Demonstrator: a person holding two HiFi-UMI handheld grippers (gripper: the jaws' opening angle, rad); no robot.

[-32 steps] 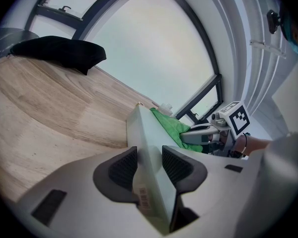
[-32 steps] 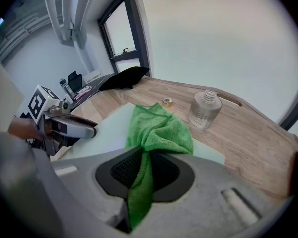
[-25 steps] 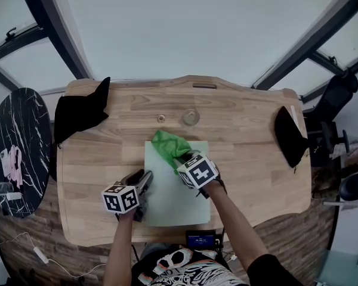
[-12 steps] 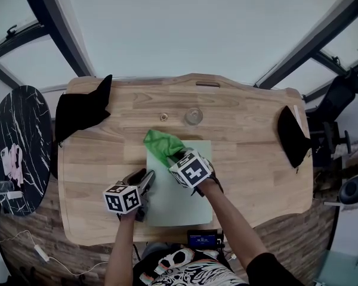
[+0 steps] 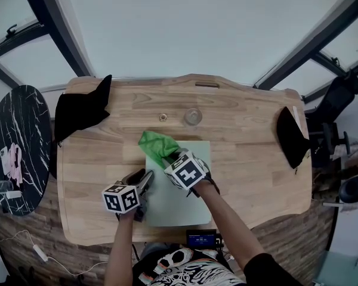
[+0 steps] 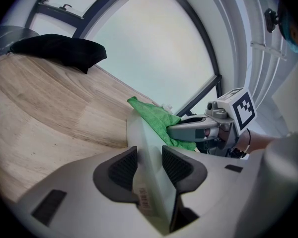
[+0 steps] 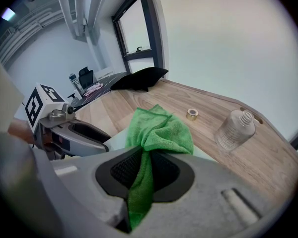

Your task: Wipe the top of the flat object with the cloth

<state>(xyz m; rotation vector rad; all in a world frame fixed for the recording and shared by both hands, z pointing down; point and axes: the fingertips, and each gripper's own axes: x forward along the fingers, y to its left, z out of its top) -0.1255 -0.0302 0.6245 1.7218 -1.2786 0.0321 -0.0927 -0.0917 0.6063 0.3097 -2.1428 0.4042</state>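
Observation:
A pale green flat board [image 5: 179, 198] lies on the wooden table [image 5: 244, 159]. My left gripper [image 5: 145, 179] is shut on the board's left edge; in the left gripper view the board [image 6: 138, 133] stands edge-on between the pads [image 6: 123, 166]. My right gripper [image 5: 170, 157] is shut on a green cloth [image 5: 156, 145], which rests bunched on the board's far left corner and hangs a little over it. In the right gripper view the cloth [image 7: 161, 130] runs back between the jaws, with the left gripper [image 7: 84, 135] to its left.
A clear plastic bottle [image 5: 193, 117] and a small brass ring [image 5: 163, 117] sit beyond the board. Black cloths lie at the table's left [image 5: 80, 112] and right [image 5: 290, 137] ends. A round black marble table [image 5: 18, 148] stands to the left.
My right gripper has slid the green cloth leftward across the far part of the board. The left gripper has stayed on the board's edge.

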